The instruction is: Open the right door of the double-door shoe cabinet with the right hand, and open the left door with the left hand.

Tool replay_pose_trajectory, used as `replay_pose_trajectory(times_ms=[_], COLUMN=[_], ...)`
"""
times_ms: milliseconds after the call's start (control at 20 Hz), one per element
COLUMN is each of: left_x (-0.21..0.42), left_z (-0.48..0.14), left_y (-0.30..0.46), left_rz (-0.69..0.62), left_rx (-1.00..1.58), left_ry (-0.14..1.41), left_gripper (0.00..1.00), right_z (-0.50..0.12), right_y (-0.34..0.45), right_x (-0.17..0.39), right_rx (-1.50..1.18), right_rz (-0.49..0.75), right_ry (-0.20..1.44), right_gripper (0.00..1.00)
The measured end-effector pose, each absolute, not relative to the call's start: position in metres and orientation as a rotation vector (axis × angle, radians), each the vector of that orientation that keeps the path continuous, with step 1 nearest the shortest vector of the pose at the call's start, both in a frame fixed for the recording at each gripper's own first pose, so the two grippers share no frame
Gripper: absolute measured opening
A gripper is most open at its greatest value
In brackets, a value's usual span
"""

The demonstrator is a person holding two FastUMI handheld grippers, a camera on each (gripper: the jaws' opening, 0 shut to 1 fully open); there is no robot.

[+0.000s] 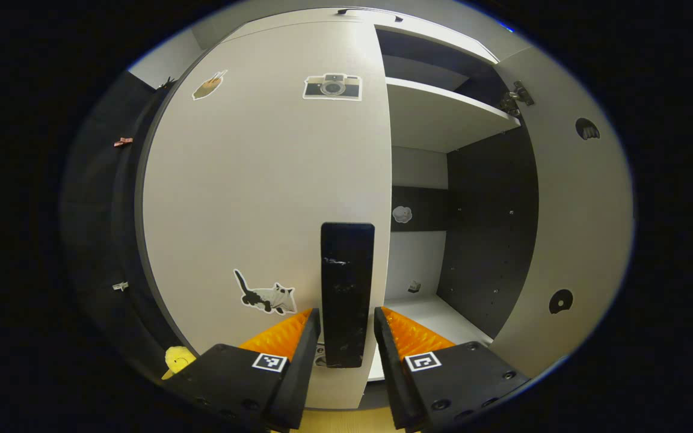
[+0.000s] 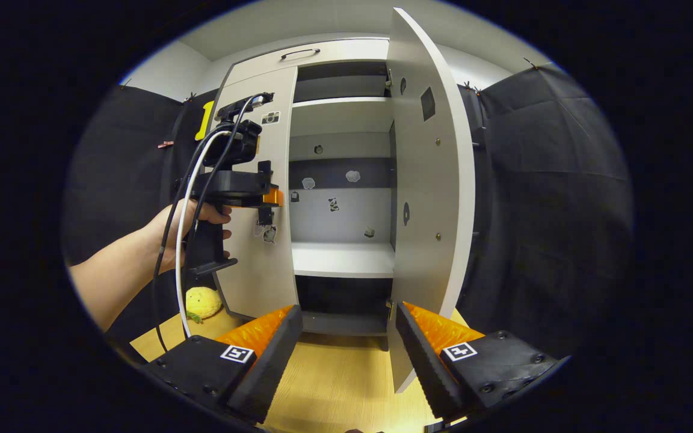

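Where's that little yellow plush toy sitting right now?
The yellow plush toy sits on the wooden floor at the lower left corner of the shoe cabinet, just outside the closed left door; in the left gripper view it peeks out at bottom left.

Left gripper (image 1: 347, 337) sits right up at the pale flat-panel left door (image 1: 262, 198), one finger on either side of the black upright bar handle (image 1: 347, 294) at that door's right edge. Whether they touch it can't be told. The left door lies flat against the tall grey double-door shoe cabinet (image 2: 346, 51). To its right, the matching pale right door (image 2: 431, 198) stands swung out. Between the doors, white board shelves (image 2: 343, 258) sit one above another inside. The right gripper (image 2: 349, 343) hovers farther back over the light wooden floor (image 2: 334, 379), fingers spread. A yellow plush toy (image 2: 202, 302) lies on the floor left of the cabinet.
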State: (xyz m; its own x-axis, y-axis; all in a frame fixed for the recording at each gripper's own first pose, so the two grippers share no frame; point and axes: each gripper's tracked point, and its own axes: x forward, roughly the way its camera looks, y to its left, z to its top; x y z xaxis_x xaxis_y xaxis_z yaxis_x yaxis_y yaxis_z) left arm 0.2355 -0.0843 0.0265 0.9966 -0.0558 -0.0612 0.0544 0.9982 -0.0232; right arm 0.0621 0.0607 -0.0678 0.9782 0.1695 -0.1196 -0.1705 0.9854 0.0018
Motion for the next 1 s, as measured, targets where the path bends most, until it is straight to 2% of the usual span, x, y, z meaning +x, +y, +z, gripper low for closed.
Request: replay_pose_trajectory(times_ms=[100, 200, 400, 650, 850, 1000], left_x=[0.237, 0.238, 0.237, 0.236, 0.233, 0.220], left_z=[0.027, 0.026, 0.022, 0.022, 0.021, 0.020], left_y=[-0.081, -0.081, -0.082, -0.081, -0.081, -0.078], left_rz=[-0.032, -0.034, -0.040, -0.031, -0.021, -0.029], left_rx=[-0.031, -0.052, -0.047, -0.011, -0.025, -0.019], left_ry=[0.054, 0.051, 0.046, 0.042, 0.046, 0.041], left_gripper=[0.51, 0.40, 0.33, 0.11, 0.09, 0.09], right_z=[-0.070, -0.073, -0.077, -0.077, -0.078, -0.073], right_y=[0.062, 0.063, 0.067, 0.078, 0.083, 0.077], right_x=[0.063, 0.067, 0.069, 0.065, 0.066, 0.074], right_rx=[-0.005, -0.006, 0.000, 0.003, 0.002, -0.008], right_rz=[0.199, 0.222, 0.263, 0.317, 0.333, 0.299], right_ry=[0.123, 0.134, 0.152, 0.165, 0.179, 0.162], right_gripper=[0.98, 0.98, 0.98, 0.98, 0.98, 0.98])
